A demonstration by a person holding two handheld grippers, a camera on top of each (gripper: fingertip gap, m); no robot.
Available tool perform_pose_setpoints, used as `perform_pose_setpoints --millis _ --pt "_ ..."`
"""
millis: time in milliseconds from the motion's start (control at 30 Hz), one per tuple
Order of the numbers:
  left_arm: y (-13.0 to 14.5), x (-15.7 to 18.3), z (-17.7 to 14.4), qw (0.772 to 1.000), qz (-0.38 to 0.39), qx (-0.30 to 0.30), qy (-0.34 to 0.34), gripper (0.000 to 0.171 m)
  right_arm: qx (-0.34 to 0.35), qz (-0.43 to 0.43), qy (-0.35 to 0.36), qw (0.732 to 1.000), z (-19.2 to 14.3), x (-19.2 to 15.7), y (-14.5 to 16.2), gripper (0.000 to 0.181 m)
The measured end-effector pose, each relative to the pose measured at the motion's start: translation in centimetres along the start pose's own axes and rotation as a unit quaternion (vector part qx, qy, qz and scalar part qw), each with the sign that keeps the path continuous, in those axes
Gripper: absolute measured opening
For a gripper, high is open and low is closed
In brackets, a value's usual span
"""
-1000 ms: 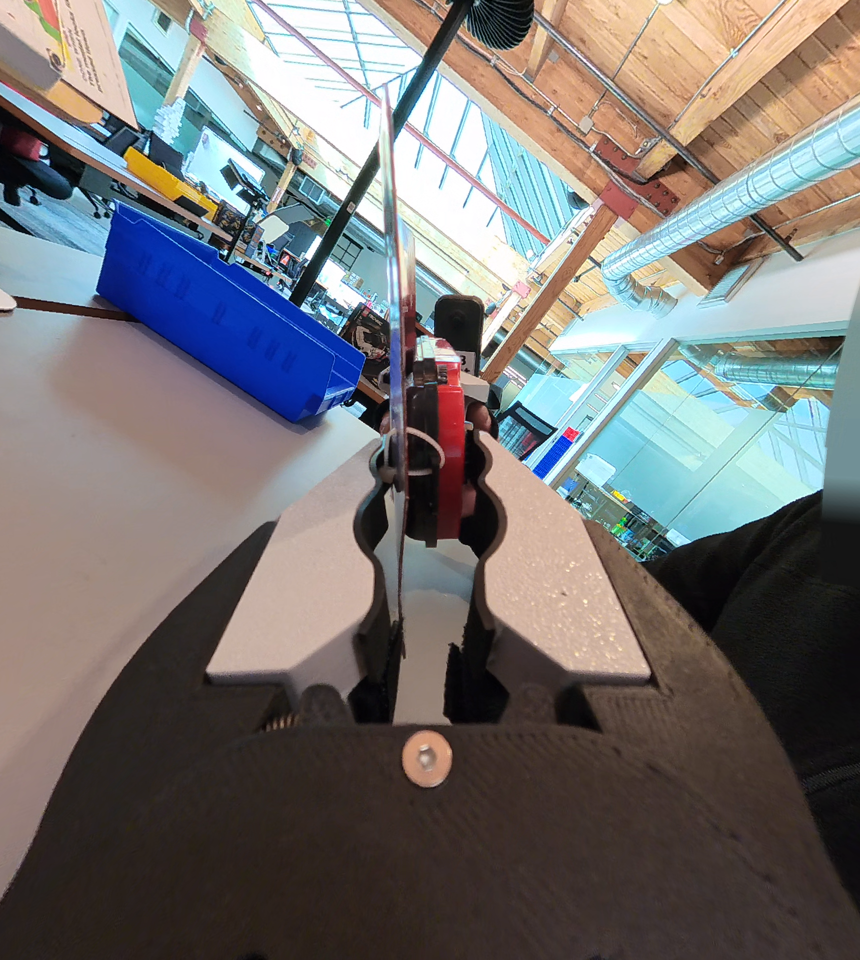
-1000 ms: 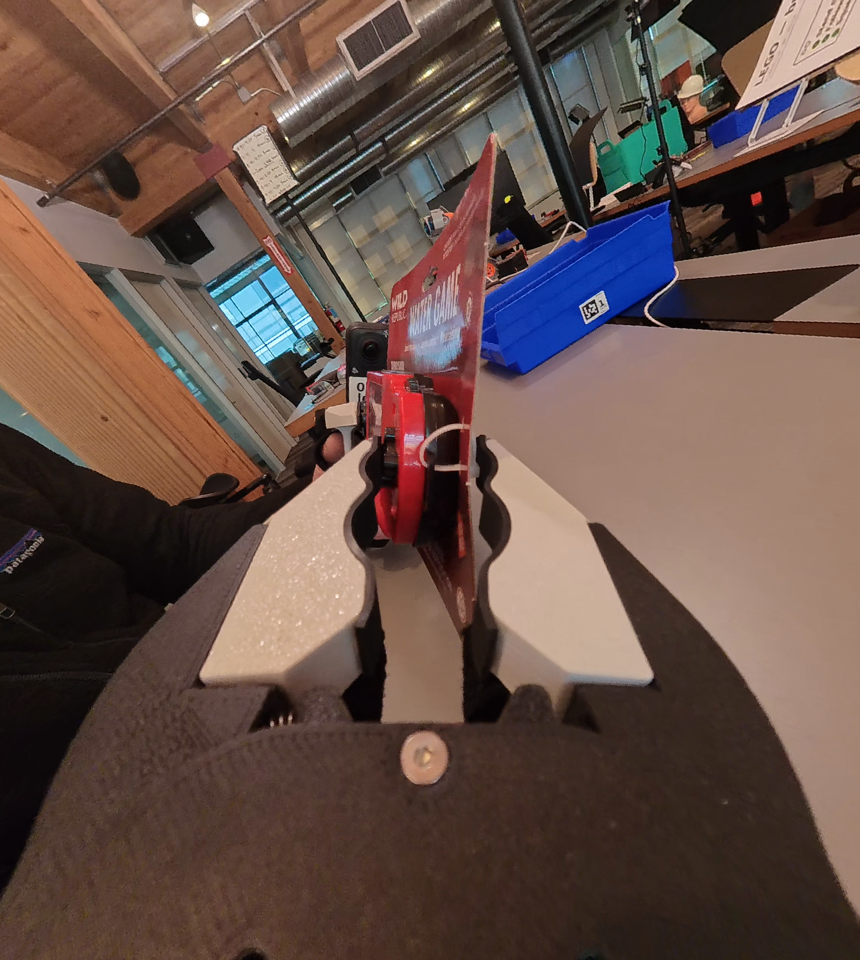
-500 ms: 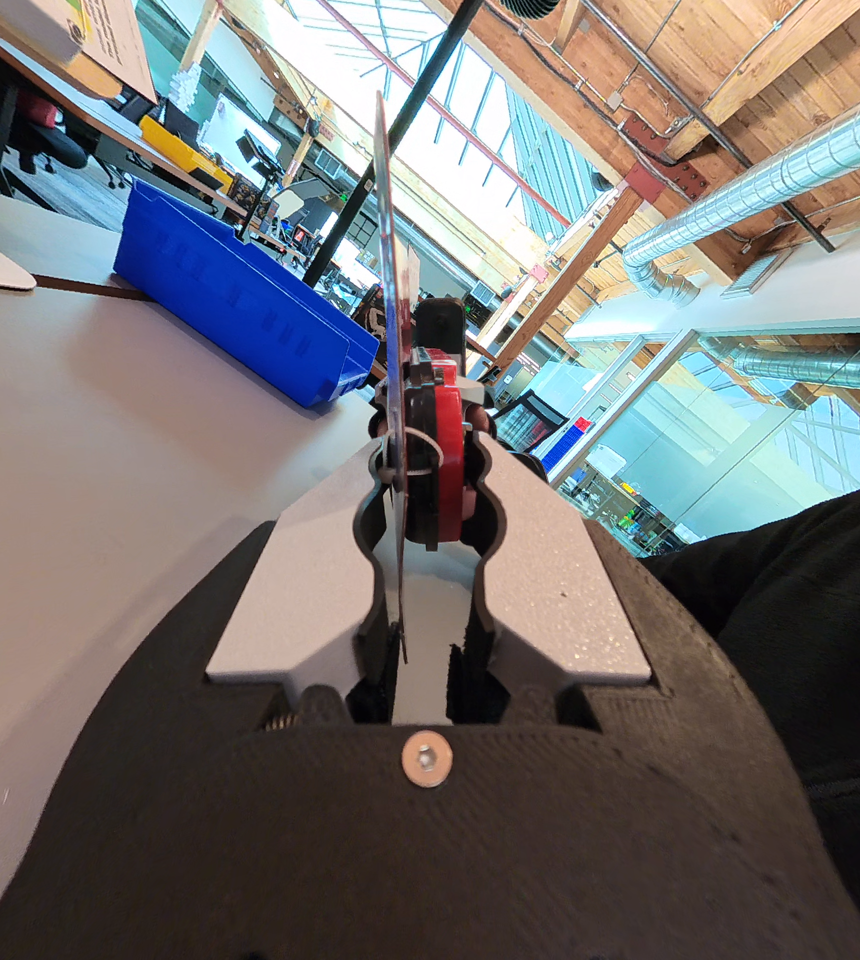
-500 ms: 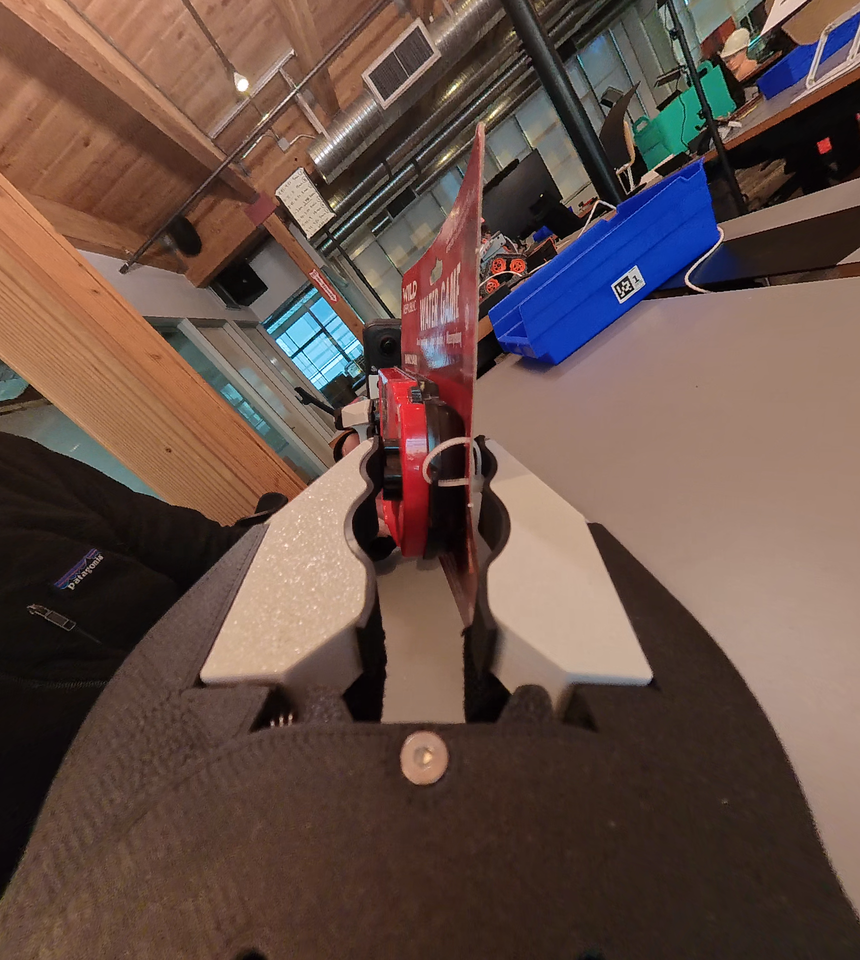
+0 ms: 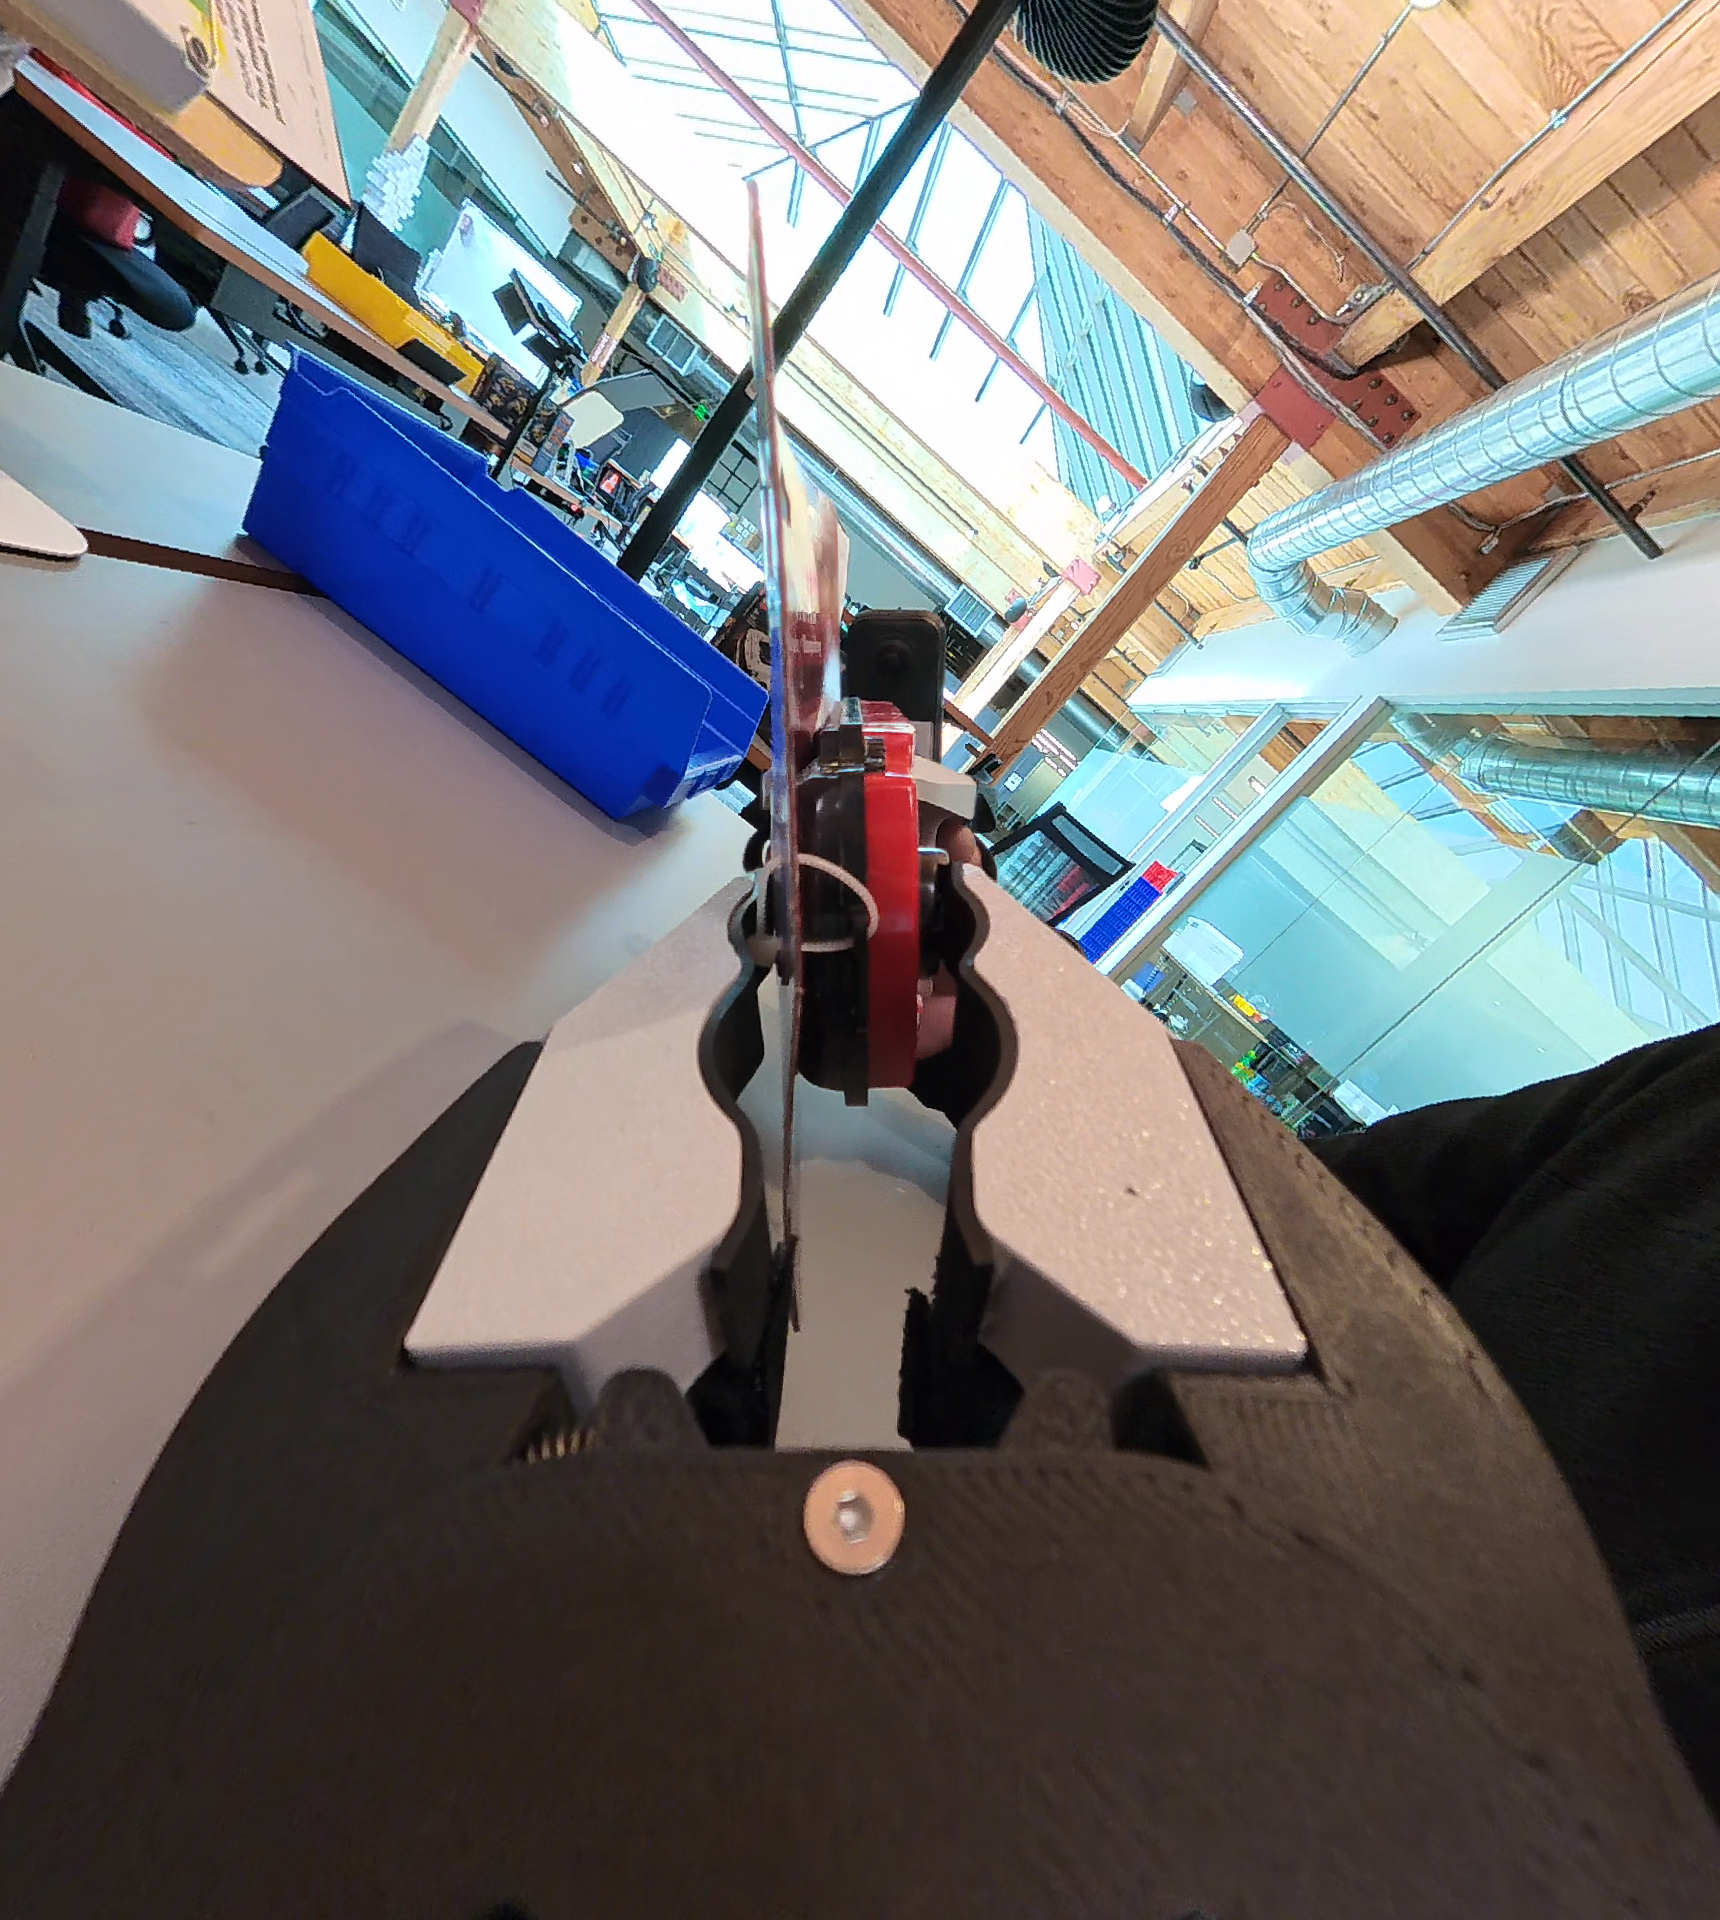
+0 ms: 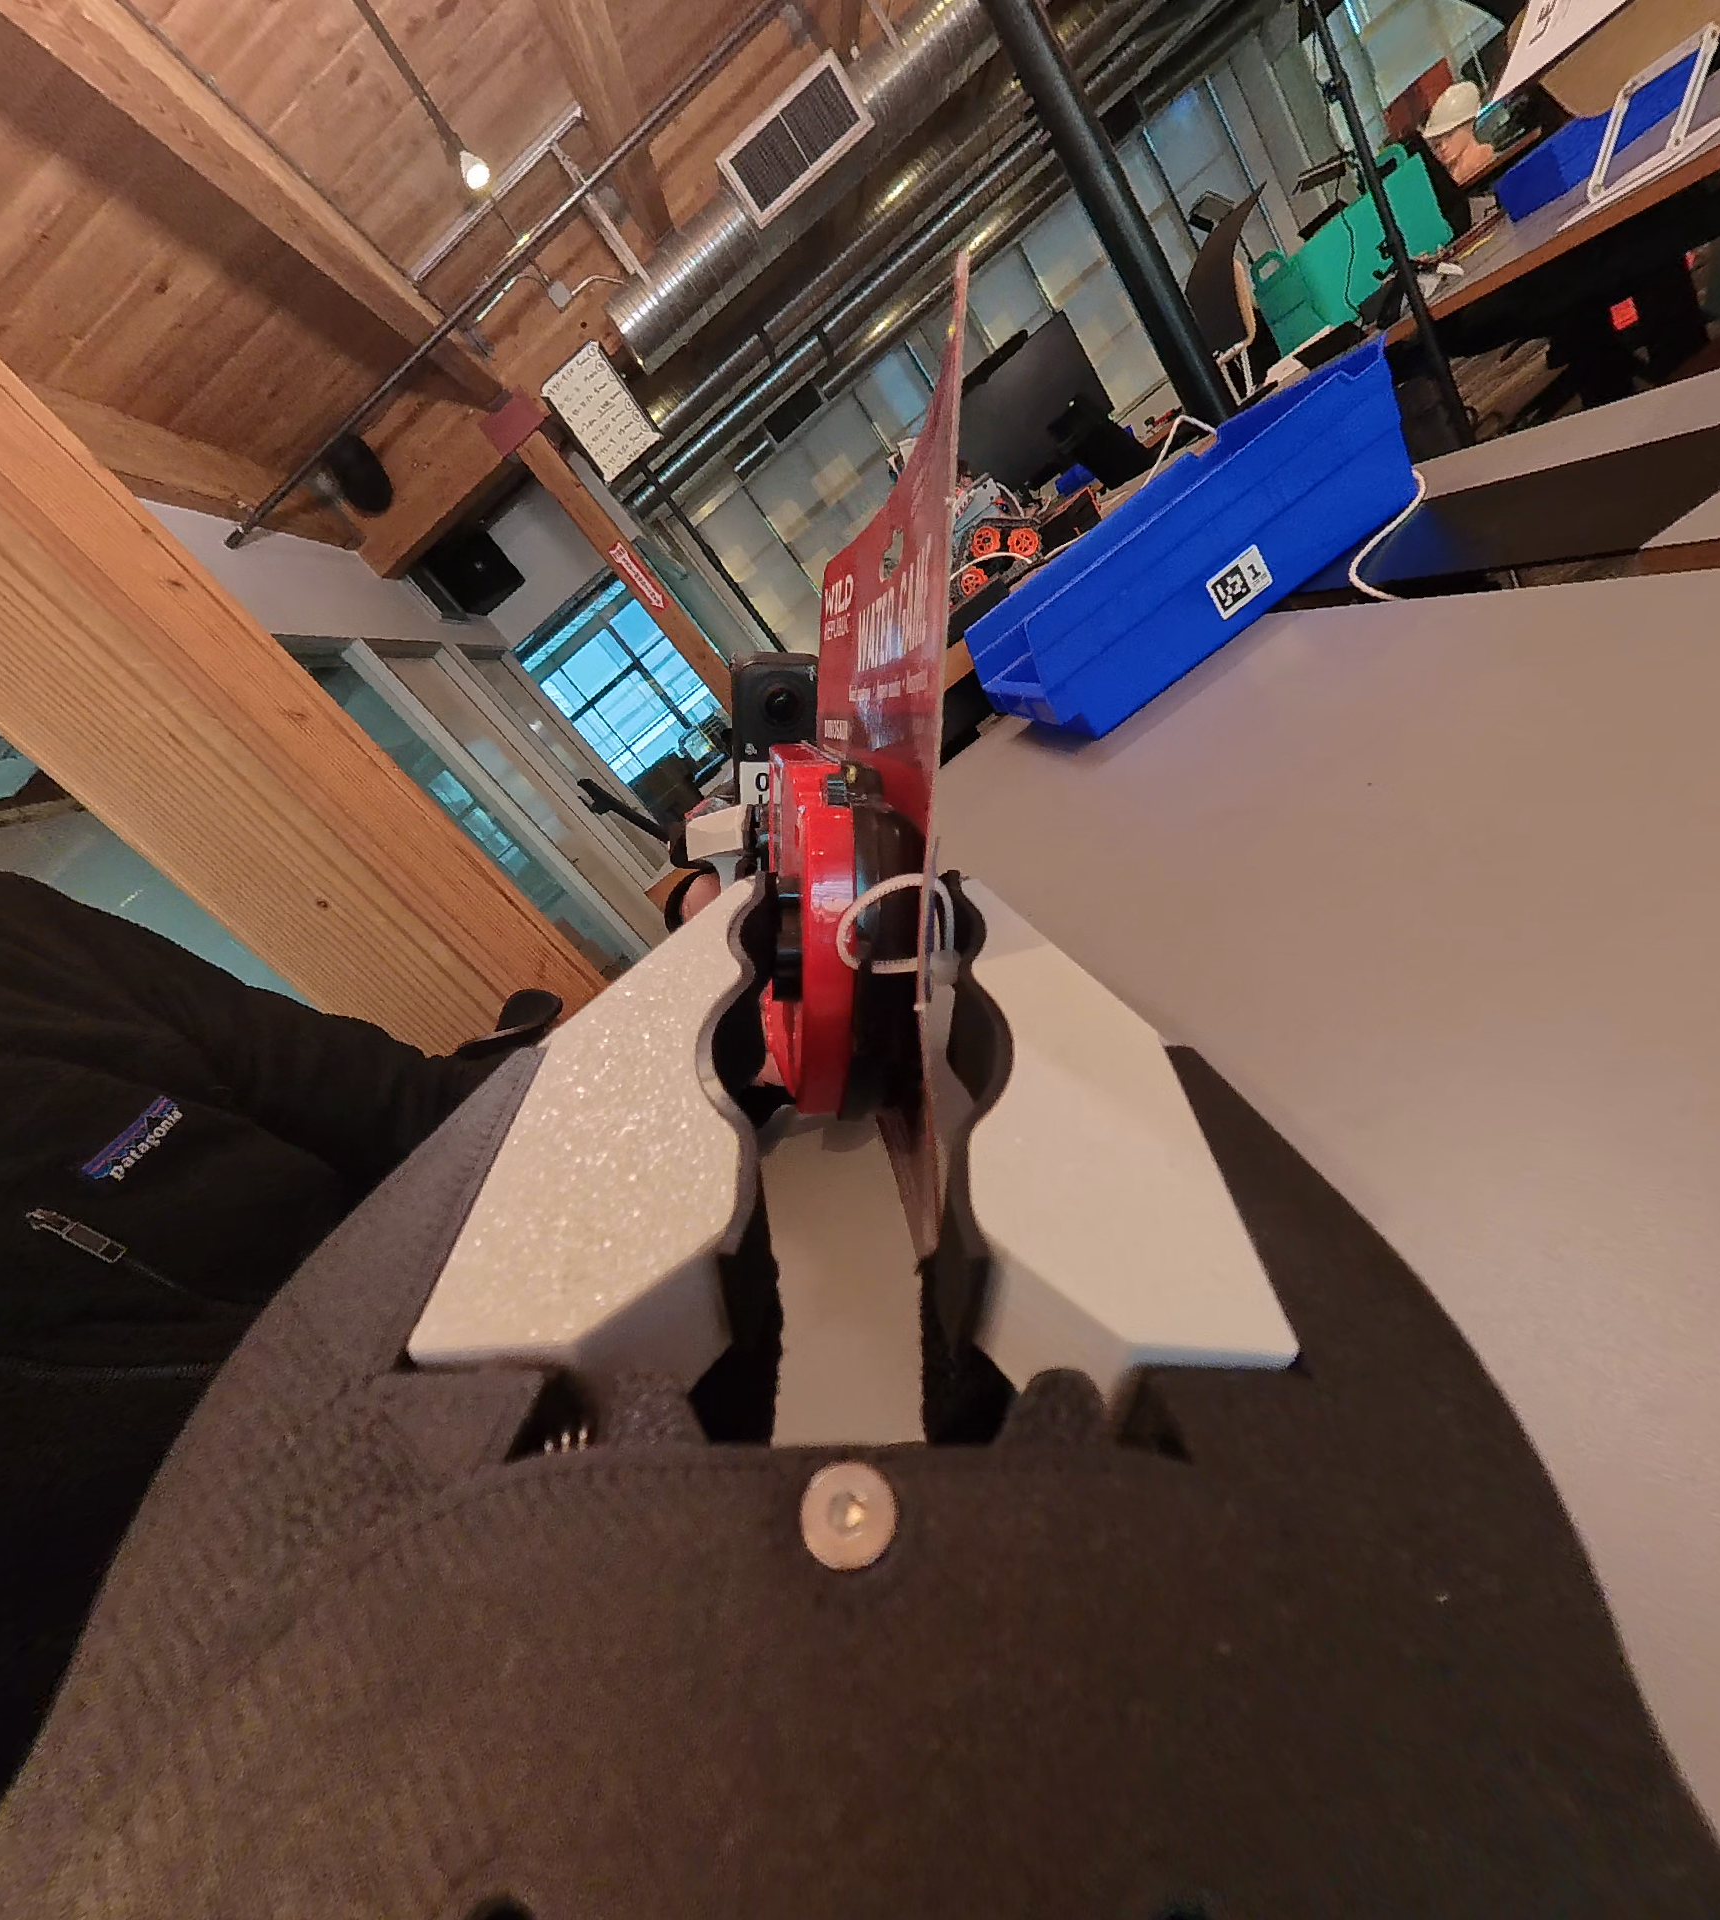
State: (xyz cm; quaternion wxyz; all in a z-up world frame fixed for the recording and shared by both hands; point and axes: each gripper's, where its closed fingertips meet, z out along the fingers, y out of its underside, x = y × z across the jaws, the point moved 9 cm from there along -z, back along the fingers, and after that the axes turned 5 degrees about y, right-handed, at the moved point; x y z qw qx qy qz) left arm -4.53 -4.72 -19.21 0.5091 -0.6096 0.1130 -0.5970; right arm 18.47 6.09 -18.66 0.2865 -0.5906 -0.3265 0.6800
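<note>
Grey desk (image 5: pixel 212 935) spread wide under both views, its surface (image 6: pixel 1458 935) tilted in frame. Blue plastic bin (image 5: pixel 482 613) resting on the desk's far part, well apart from both tools; same bin (image 6: pixel 1199 561) with a small square sticker on its side wall in the right wrist view. Dark sleeve (image 6: pixel 56 1195) of a person at the edge of the right wrist view, also at the right edge (image 5: pixel 1614 1247) of the left wrist view.

Red backing card (image 6: pixel 897 623), held upright on edge, printed face toward the right wrist camera; seen nearly edge-on as a thin line (image 5: pixel 768 520) from the left wrist. Red and black toy (image 5: pixel 871 935) fixed to the card by a white zip tie (image 5: pixel 840 914); same toy (image 6: pixel 820 956) and tie (image 6: pixel 887 925) in the right wrist view.

Left tool (image 5: pixel 851 935) closed down on the toy and card from one end, grey fingers (image 5: pixel 627 1122) pressing either side, card against the left finger. Right tool (image 6: pixel 851 956) likewise clamped on the opposite end, fingers (image 6: pixel 1074 1143) hugging the toy and card, card against the right finger. Toy and card thus gripped between both tools, lifted clear above the desk. Opposite tool's black camera (image 6: pixel 773 707) visible just behind the toy.
</note>
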Motion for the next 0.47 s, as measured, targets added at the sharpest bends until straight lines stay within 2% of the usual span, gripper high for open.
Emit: perform_pose_setpoints --millis 233,467 --pt "-0.17 -0.35 0.15 1.0 0.005 0.002 -0.011 0.032 -0.017 -0.028 0.018 0.999 -0.07 -0.5 -0.24 0.025" --pt "-0.16 -0.38 0.29 1.0 0.006 0.003 -0.005 0.03 -0.012 -0.021 0.017 1.0 -0.19 -0.5 -0.37 0.027"
